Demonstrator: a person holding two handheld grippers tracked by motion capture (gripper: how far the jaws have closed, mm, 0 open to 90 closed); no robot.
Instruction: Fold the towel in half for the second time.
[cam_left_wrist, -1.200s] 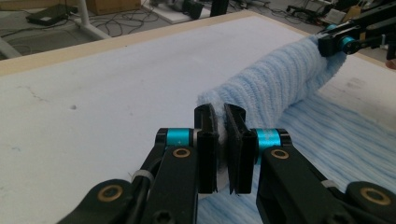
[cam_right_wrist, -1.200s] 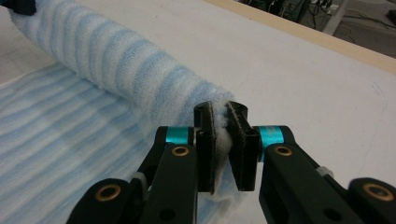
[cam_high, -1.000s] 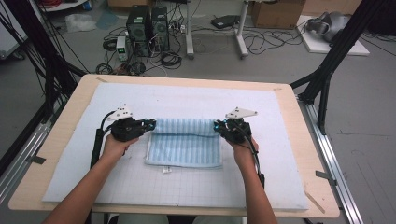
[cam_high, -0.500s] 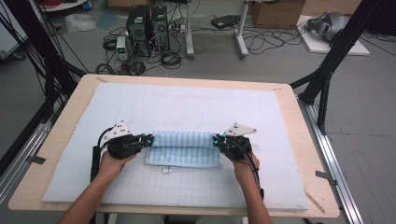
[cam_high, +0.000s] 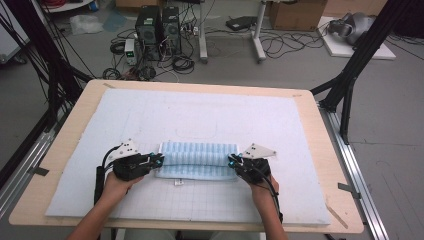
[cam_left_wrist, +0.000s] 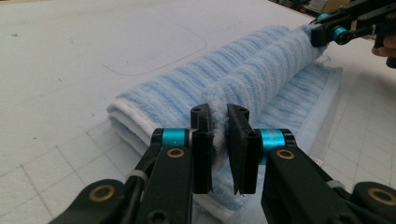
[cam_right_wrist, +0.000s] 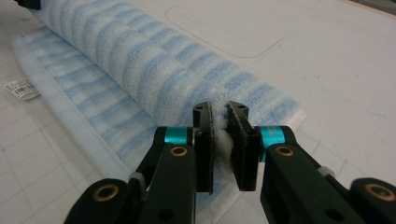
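Blue-striped terry towel (cam_high: 197, 160) lies half-folded near the table's front edge, centred on the white mat (cam_high: 200, 115). Left gripper (cam_left_wrist: 219, 122) and right gripper (cam_right_wrist: 220, 120) each pinch an end of its raised fold; uneven pulling could skew the fold or slip a corner free

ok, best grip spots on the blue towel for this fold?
The two ends of the raised fold of the blue striped towel, left gripper from the left, right gripper from the right. The long ridge lifts evenly only when pinched at both ends, as both are now.
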